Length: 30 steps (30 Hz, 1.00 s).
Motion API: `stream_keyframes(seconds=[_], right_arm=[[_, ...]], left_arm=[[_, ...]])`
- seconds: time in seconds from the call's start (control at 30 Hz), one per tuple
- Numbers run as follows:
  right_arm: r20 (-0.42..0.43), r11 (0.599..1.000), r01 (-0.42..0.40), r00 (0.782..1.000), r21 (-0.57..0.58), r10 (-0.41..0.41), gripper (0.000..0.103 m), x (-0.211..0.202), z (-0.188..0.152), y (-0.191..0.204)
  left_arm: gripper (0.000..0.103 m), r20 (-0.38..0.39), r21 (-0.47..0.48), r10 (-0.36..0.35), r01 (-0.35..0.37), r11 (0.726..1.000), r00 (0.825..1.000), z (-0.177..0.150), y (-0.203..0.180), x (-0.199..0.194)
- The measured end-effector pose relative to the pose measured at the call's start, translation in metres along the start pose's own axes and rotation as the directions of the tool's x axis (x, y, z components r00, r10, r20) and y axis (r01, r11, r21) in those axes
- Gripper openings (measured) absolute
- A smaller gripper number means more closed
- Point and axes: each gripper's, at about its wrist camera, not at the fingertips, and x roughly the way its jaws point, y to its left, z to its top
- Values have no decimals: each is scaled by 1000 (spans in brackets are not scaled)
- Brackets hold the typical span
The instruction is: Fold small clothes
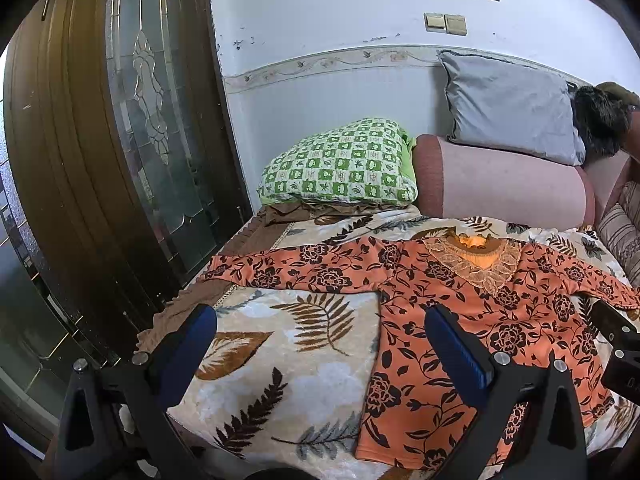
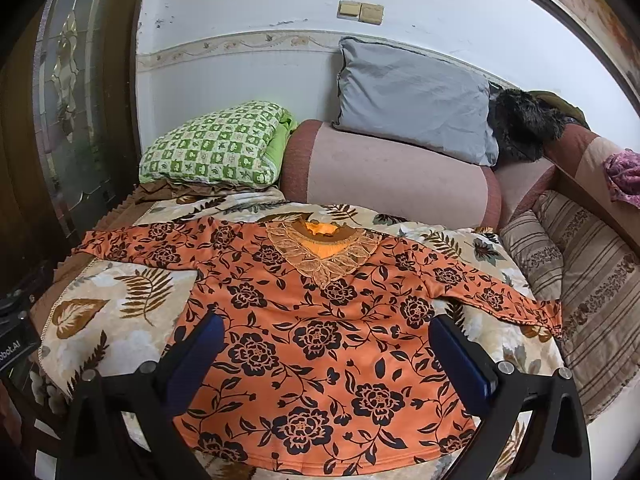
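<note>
Orange long-sleeved floral blouse (image 2: 320,340) lies spread flat at frame centre on the leaf-patterned plush blanket (image 1: 280,360), both tools – left tool (image 1: 320,356), right tool (image 2: 324,360) – gaping empty above it; risk: pinching blanket pile along with the thin fabric.

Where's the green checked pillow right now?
In both views the green checked pillow lies at the far left of the bed, against the wall by the wooden door, left of the pink bolster.
</note>
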Motion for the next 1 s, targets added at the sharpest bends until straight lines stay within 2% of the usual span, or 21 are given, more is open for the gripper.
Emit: stream_keyframes(seconds=[1.0], right_arm=[[-8, 1000, 2, 1000, 11, -2, 103, 2, -1, -7]], left_arm=[[103, -5, 34, 5, -5, 999, 1000, -4, -15, 6]])
